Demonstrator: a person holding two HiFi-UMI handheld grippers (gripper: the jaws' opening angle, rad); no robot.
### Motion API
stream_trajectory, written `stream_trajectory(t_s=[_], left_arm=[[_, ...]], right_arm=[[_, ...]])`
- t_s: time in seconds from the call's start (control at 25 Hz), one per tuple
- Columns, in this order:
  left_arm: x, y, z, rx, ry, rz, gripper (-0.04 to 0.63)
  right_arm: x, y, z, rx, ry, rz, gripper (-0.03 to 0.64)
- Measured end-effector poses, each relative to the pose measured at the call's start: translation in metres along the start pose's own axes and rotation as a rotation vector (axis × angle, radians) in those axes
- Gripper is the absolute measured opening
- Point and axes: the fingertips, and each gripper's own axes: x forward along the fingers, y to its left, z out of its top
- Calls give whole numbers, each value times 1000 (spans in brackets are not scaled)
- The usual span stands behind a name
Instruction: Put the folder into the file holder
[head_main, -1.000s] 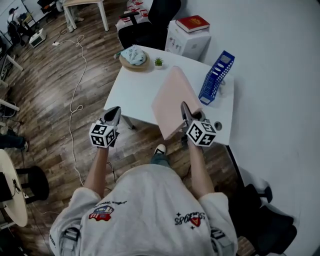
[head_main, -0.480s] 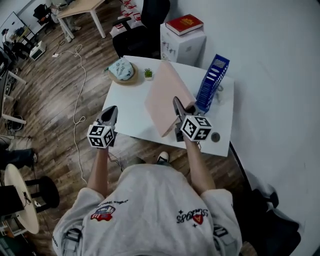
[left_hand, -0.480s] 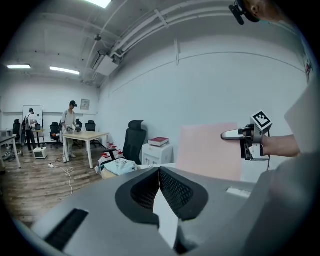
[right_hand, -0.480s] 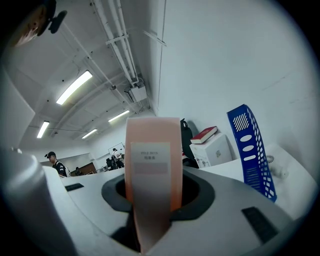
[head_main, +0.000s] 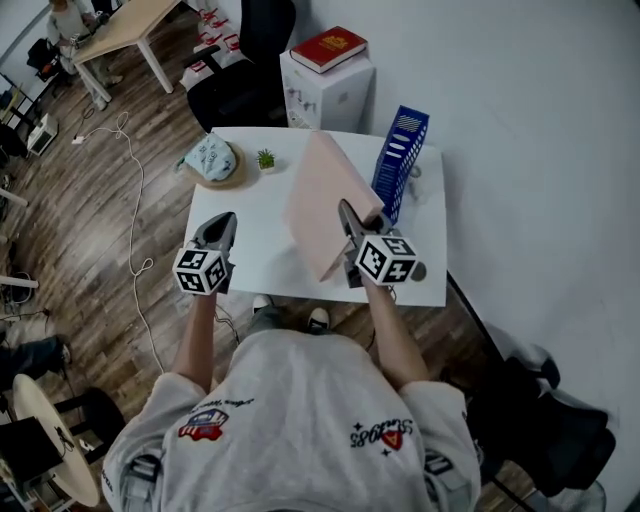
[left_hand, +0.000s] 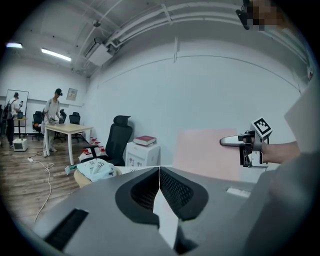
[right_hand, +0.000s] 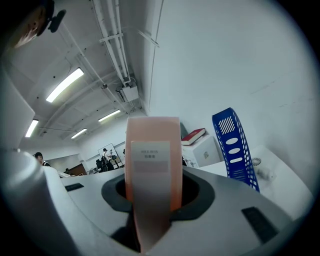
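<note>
My right gripper (head_main: 347, 215) is shut on a pink folder (head_main: 322, 195) and holds it upright, tilted, over the white table (head_main: 250, 240). In the right gripper view the folder's spine with a grey label (right_hand: 151, 165) stands between the jaws of the right gripper (right_hand: 154, 196). The blue slotted file holder (head_main: 400, 160) stands upright just right of the folder, near the wall, and shows to the right (right_hand: 234, 150). My left gripper (head_main: 220, 232) hovers at the table's near left edge, shut and empty (left_hand: 159, 172). In the left gripper view the folder (left_hand: 207, 152) shows to the right.
A round tray with a pale cloth (head_main: 210, 160) and a small green plant (head_main: 265, 158) sit at the table's far left. A white box with a red book (head_main: 327, 50) and a black chair (head_main: 245, 55) stand behind the table. A cable (head_main: 135, 200) lies on the floor.
The table and file holder have come closer under me. My right gripper has carried the folder nearer the file holder. The left gripper has kept its pose.
</note>
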Motion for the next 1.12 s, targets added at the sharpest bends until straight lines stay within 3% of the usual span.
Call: stream_trajectory(t_s=[0.56,1.12], left_arm=[[44,61,42,39,-23,-131,8],[62,77,56,38,-43,-191,8]], right_arm=[[30,-6,82,6,-202,-156,147],[-13,13,231,-155,-570,-255,144]])
